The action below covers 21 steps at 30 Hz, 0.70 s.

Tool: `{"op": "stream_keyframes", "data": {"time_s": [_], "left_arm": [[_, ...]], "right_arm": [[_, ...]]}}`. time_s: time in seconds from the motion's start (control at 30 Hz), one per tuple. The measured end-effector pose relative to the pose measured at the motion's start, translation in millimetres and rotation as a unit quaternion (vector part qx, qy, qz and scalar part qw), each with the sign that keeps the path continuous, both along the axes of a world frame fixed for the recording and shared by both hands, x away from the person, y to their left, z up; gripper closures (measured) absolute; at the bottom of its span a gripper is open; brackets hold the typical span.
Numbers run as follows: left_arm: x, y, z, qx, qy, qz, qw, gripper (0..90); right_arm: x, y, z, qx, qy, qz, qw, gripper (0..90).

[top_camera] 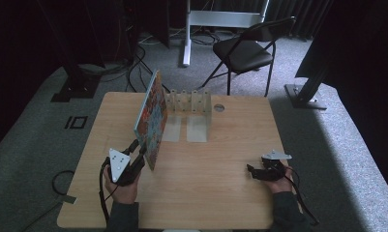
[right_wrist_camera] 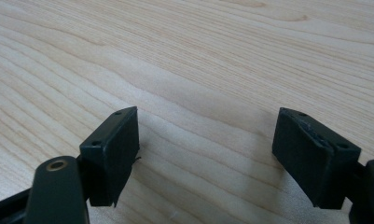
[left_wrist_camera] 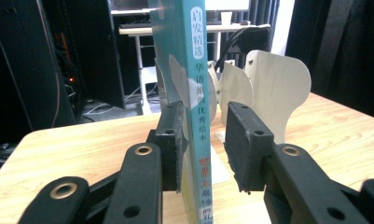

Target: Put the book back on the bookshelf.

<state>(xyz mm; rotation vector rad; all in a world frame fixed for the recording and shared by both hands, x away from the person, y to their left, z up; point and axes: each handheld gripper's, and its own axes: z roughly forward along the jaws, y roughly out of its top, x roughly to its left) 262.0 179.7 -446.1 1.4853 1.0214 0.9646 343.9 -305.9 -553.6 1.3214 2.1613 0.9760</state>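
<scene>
Two grippers work here: our left gripper (left_wrist_camera: 203, 144) has its fingers around an upright book (left_wrist_camera: 194, 93), seemingly not fully clamped, before the rack (top_camera: 189, 104); our right gripper (right_wrist_camera: 205, 154) rests on the tabletop (top_camera: 206, 169), fingers apart.

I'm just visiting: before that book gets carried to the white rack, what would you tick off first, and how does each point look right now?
1. Book sits between the left claw pads: ok.
2. Both pads press the book: not ok; one touches, a gap shows at the other.
3. Book stands upright on the table: ok, leaning slightly.
4. Rack slots free: ok, dividers stand bare.
5. Right claw out of the way: ok, open and holding nothing, low over the table.
6. Path from book to rack free: ok.
</scene>
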Motion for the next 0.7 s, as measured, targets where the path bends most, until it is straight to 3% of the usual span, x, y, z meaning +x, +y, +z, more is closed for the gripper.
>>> {"op": "stream_keyframes", "data": {"time_s": [0.3, 0.7], "left_arm": [[-12.3, 0.3, -5.9, 0.005, -0.001, -0.003, 1.0, 77.6], [-17.3, -2.1, -25.7, 0.018, 0.035, -0.024, 0.9989, 80.9]], "right_arm": [[-0.1, -0.1, 0.0, 0.0, 0.0, 0.0, 1.0, 22.4], [-0.1, -0.3, 0.0, 0.0, 0.0, 0.001, 1.0, 22.4]]}}
